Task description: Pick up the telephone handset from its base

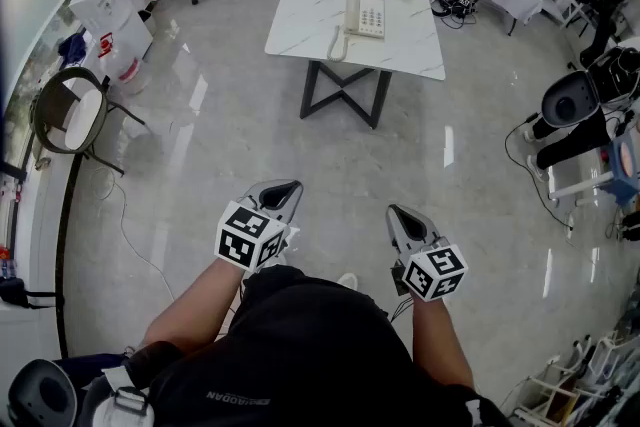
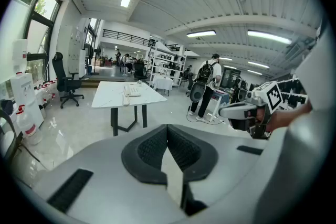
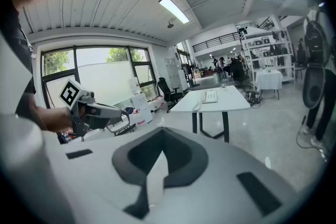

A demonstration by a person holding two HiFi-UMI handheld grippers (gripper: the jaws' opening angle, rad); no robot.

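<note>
step: approach, nothing reached yet | left hand-held gripper and right hand-held gripper: jaws together, empty | handset lies on its base on the bench, well ahead of both | do: step close, open jaws, straddle handset's middle, lift straight up

The cream telephone base is sitting flat around the middle of the white marble-topped table, with its keypad facing up. The handset is lying seated in its cradle along the base's left side in the head view. Its cord is trailing toward the table's near edge.
</note>
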